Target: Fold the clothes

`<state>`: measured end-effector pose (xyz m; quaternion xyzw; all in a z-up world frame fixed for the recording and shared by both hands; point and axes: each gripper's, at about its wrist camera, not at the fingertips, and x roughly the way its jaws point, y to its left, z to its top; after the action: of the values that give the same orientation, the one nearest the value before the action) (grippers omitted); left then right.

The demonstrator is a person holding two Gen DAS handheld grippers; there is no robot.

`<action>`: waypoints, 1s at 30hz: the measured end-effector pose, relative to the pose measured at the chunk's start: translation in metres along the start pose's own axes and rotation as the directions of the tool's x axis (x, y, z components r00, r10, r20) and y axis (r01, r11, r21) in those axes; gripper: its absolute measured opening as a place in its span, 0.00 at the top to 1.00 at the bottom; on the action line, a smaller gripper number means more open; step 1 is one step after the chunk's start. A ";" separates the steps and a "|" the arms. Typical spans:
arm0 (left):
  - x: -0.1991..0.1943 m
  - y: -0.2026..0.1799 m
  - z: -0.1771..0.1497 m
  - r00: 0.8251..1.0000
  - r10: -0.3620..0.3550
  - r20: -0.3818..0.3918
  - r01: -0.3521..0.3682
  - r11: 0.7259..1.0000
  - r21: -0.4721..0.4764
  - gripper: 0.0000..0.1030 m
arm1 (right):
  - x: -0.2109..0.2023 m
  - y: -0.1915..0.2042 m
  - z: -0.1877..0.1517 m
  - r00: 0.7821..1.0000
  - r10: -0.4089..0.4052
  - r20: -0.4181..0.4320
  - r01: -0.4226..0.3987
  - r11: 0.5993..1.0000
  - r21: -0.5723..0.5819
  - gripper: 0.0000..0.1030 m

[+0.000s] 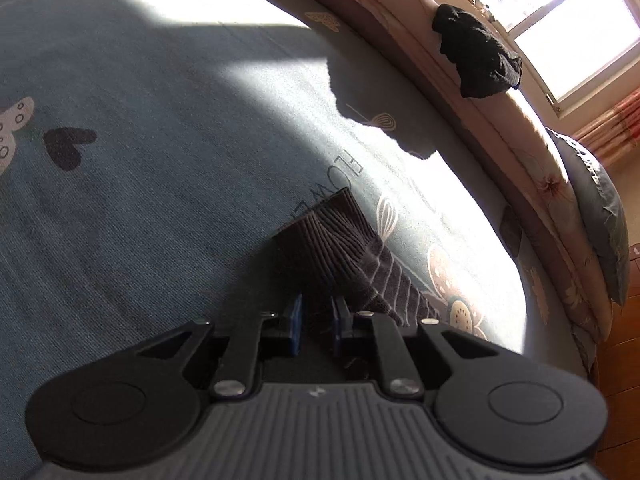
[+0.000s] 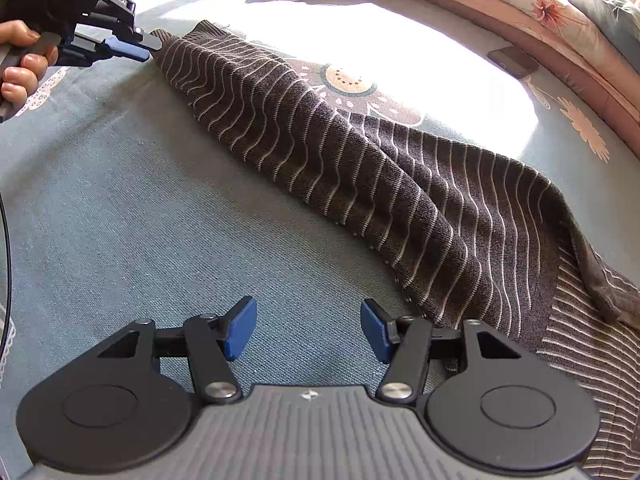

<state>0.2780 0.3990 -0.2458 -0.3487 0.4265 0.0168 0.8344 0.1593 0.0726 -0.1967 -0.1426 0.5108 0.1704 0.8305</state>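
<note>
A dark grey knit sweater with thin white stripes [image 2: 360,152] lies on the blue patterned bedsheet [image 2: 120,200]. One sleeve stretches out to the upper left, and its ribbed cuff [image 1: 328,232] sits between the blue pads of my left gripper [image 1: 317,320]. In the right wrist view, the left gripper [image 2: 150,46] is held by a person's hand [image 2: 20,60] and pinches the cuff tip just above the sheet. My right gripper [image 2: 308,328] stands open over bare sheet, just left of the sweater's near edge, with nothing between its fingers.
A black garment [image 1: 476,56] hangs over the floral padded bed edge [image 1: 540,168] below a bright window [image 1: 560,20]. A dark phone [image 2: 512,62] lies on the sheet near that edge. A grey pillow [image 1: 600,216] leans at the right, with wooden floor [image 1: 616,360] beyond.
</note>
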 end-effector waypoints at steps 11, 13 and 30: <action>0.034 -0.021 0.007 1.000 -0.004 0.008 0.004 1.000 0.031 0.77 | 0.006 -0.002 0.001 0.999 0.041 -0.023 -0.040 0.999 0.032 0.37; 0.041 -0.032 0.009 0.999 0.033 0.001 -0.033 0.997 0.067 0.81 | 0.007 0.000 0.001 0.999 0.044 -0.026 -0.043 0.999 0.028 0.37; -0.064 -0.037 0.007 0.994 0.032 0.103 -0.027 0.998 -0.051 0.93 | 0.002 -0.002 0.001 0.999 0.053 -0.010 -0.052 0.998 0.046 0.32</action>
<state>0.2539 0.3924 -0.1758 -0.3615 0.3870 0.0580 0.8463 0.1619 0.0716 -0.1975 -0.1111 0.5228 0.1797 0.8259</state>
